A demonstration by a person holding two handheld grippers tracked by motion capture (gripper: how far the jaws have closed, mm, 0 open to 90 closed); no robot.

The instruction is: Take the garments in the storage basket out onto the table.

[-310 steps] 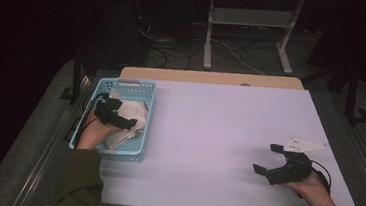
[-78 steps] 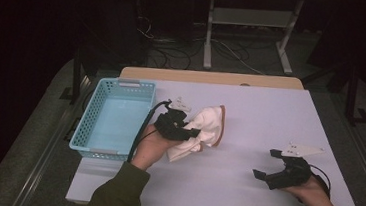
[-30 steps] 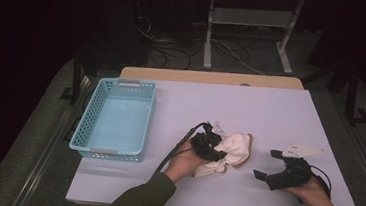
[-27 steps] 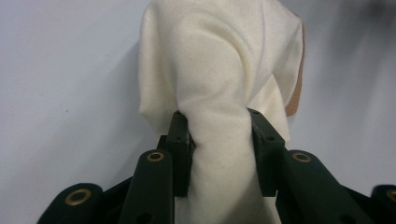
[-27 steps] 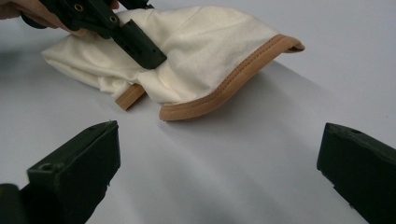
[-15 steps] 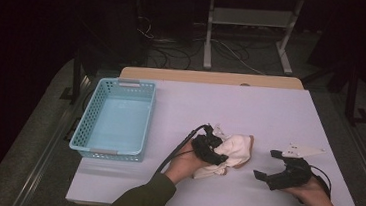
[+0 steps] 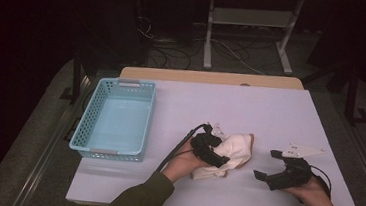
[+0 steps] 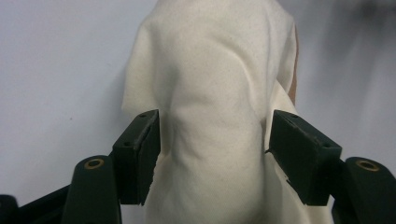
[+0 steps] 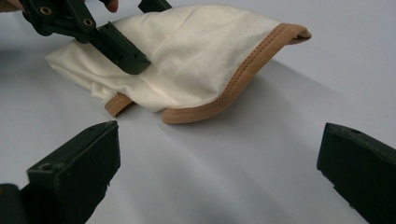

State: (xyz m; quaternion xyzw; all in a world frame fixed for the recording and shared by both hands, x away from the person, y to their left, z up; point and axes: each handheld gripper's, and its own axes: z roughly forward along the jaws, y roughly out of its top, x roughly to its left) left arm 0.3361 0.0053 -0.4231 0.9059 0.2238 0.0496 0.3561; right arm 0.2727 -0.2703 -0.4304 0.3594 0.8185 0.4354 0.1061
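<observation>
Near edge of counter [image 7: 280, 111]: two hands, two tools. Right tool [image 7: 271, 167] low on the right, jaws spread wide, nothing between them, white counter bare in the gap in right gripper view. Left tool [image 7: 219, 154] beside it to the left, on the cloth [image 7: 234, 150].

Left gripper view: cream cloth [image 8: 215, 116] bulging up between the two black jaws, jaws just been opening, a narrow gap at each pad, grip let go, fabric between them but not pressed. Soft, matte weave, rounded folds. Tan edge just a sliver at right.

Right gripper view: same cloth [image 9: 196, 51] from the side, lying crumpled on the counter, thick tan stitched hem curling along its lower rim; left tool [image 9: 126, 46] over its top left.

High view: one cloth, middle-right of counter, close to right tool but apart. One light-blue plastic basket [image 7: 88, 125], lattice walls, rectangular, well apart at the left. Beyond: wooden strip at far edge, cables on dark floor.
</observation>
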